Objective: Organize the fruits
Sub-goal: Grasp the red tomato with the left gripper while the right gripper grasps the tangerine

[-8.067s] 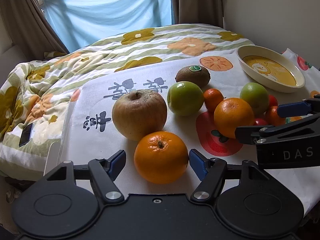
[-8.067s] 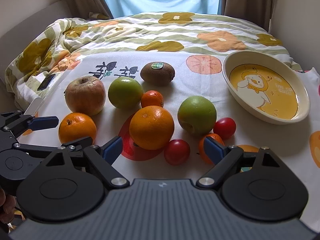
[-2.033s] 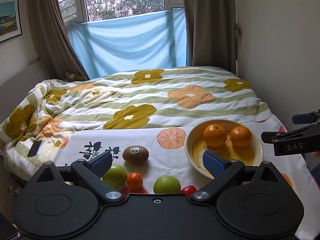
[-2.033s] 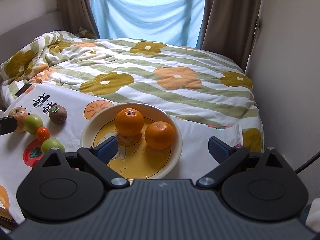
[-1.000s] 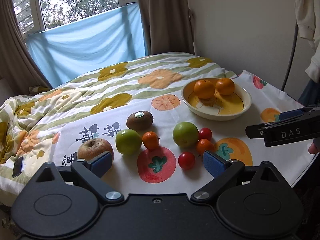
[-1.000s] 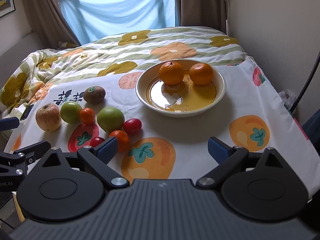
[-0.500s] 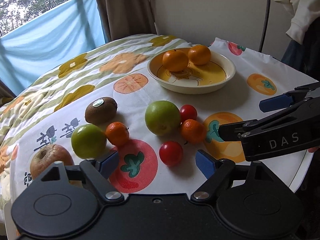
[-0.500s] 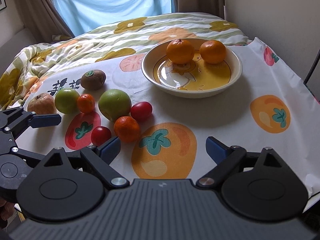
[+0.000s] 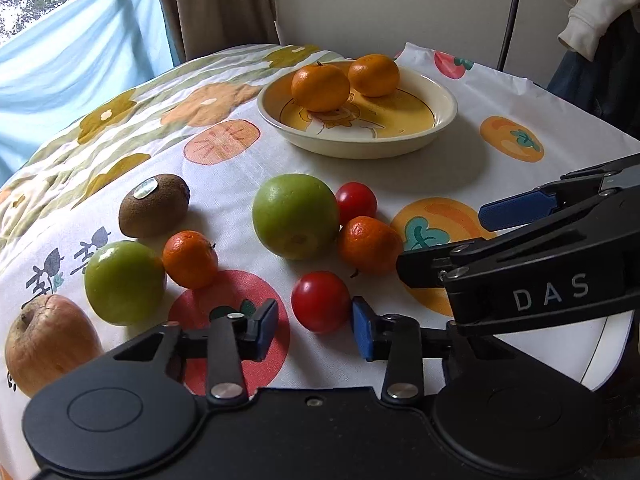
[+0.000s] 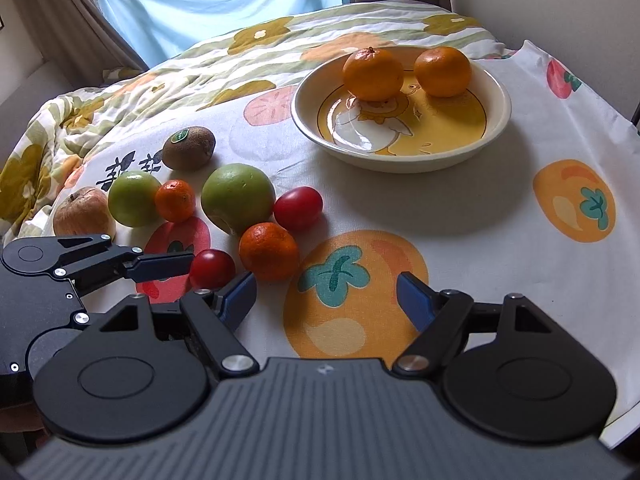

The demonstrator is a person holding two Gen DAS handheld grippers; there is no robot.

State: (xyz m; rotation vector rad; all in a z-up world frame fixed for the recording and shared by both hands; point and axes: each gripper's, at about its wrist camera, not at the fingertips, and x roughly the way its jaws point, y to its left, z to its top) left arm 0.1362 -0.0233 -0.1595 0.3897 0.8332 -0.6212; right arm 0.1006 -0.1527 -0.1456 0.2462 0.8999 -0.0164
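A cream bowl (image 9: 436, 128) (image 10: 496, 128) holds two oranges (image 9: 320, 86) (image 10: 374, 74). On the cloth lie a red tomato (image 9: 320, 302) (image 10: 212, 269), a second tomato (image 9: 356, 203), two small mandarins (image 9: 370, 244) (image 9: 190, 259), two green apples (image 9: 295, 216) (image 9: 124, 282), a kiwi (image 9: 154, 211) and a brownish apple (image 9: 46, 344). My left gripper (image 9: 314, 326) is open, its blue pads on either side of the near tomato, not touching. My right gripper (image 10: 326, 296) is open and empty above the cloth, just right of the mandarin (image 10: 269, 251).
The fruit-print cloth (image 10: 560, 240) covers a table whose edge is near at the right (image 9: 612, 344). A flowered quilt (image 10: 120, 92) lies behind, with curtains and a wall beyond. Clothes hang at the top right (image 9: 592, 4).
Both grippers have come down and forward toward the loose fruit. The left jaws have narrowed and now flank the near red tomato. The right gripper has moved closer to the mandarin.
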